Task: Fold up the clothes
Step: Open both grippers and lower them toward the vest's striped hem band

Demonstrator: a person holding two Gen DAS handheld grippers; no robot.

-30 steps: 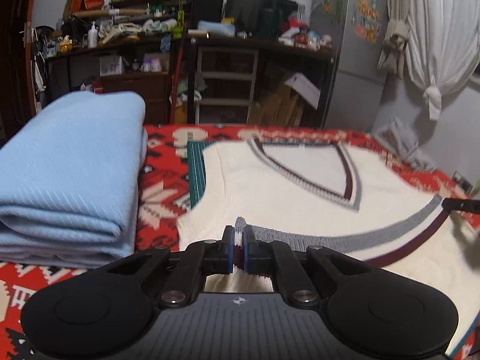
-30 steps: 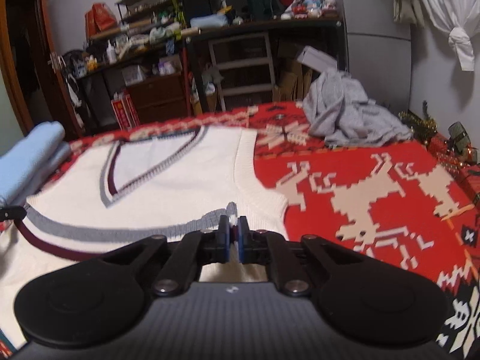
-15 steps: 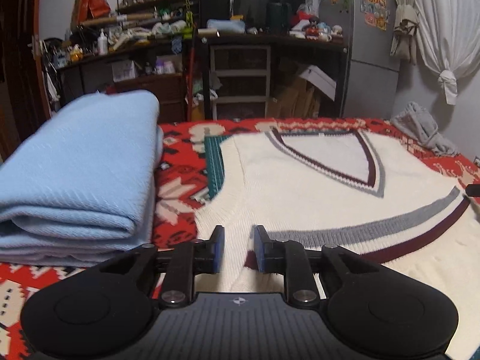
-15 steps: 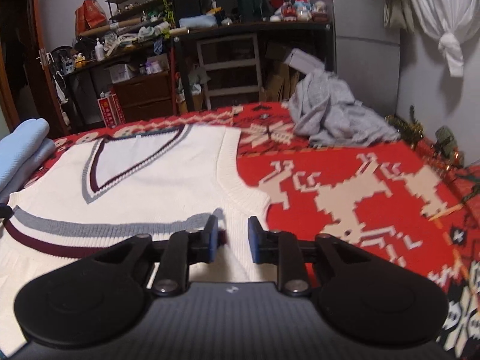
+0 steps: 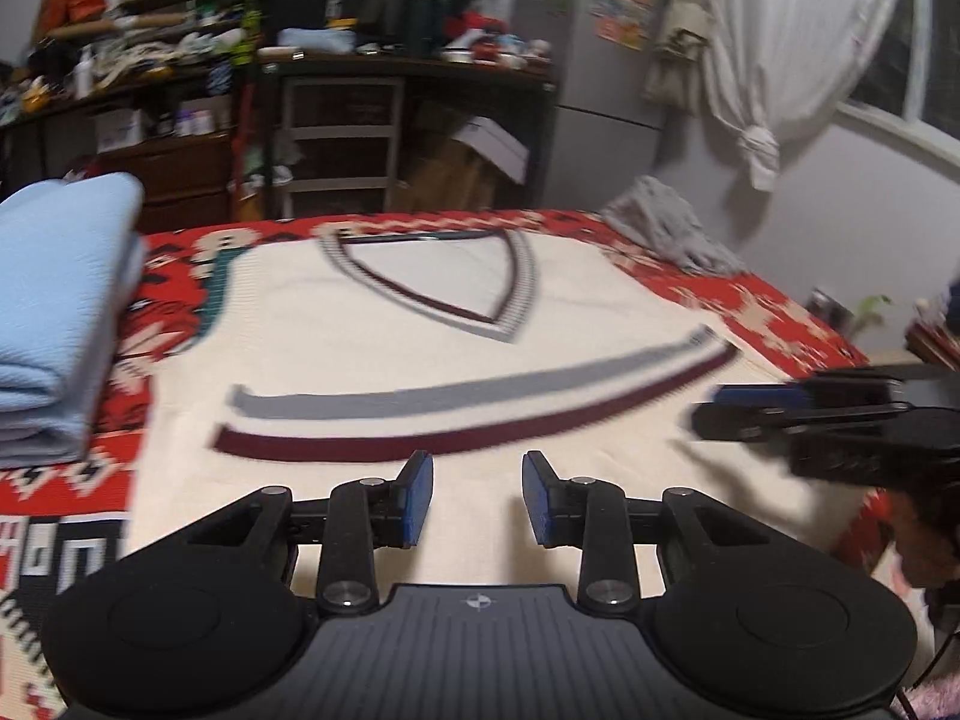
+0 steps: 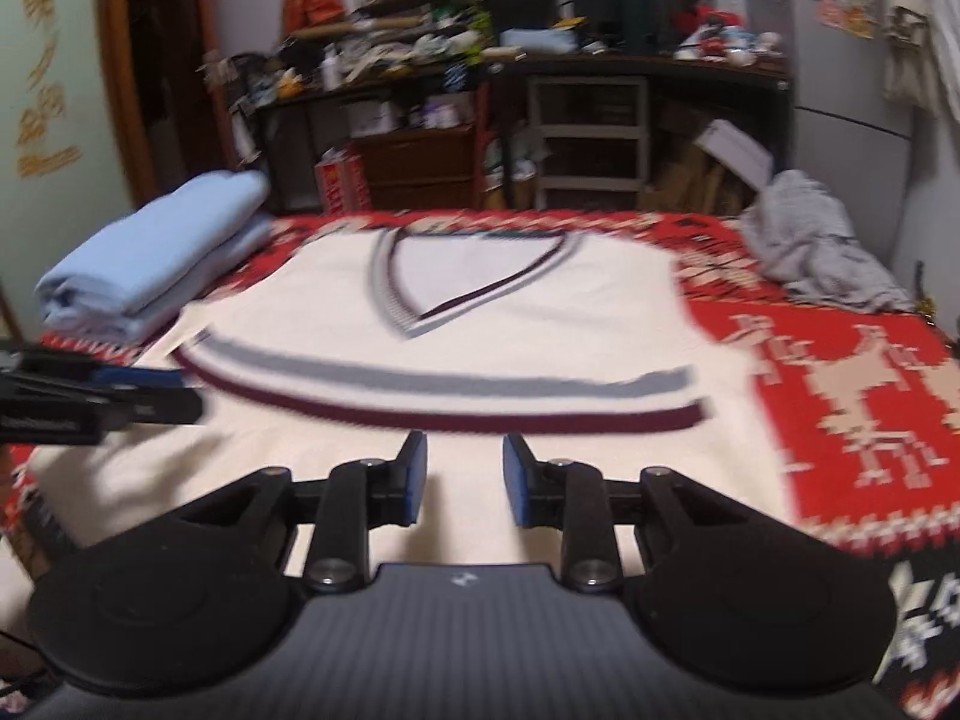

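left gripper (image 5: pixel 477 498): jaws apart, holding nothing | right gripper (image 6: pixel 463 486): jaws apart, holding nothing | vest (image 5: pixel 420 360): flat, folded hem just beyond both fingertips | risk: loose fold could slide open; next pinch may catch one layer only

The vest (image 5: pixel 420 324) lies flat on the blanket (image 6: pixel 852 372), and its folded-up lower edge lies on top of its own body, on the near side. In the left wrist view, the folded stack of cloth (image 5: pixel 54 312) lies on the blanket to the left of the vest, just beside it. The crumpled garment (image 6: pixel 822 258) lies on the blanket to the right of the vest, toward the far side. Behind the vest, beyond the blanket, stand the shelves (image 6: pixel 588 138).
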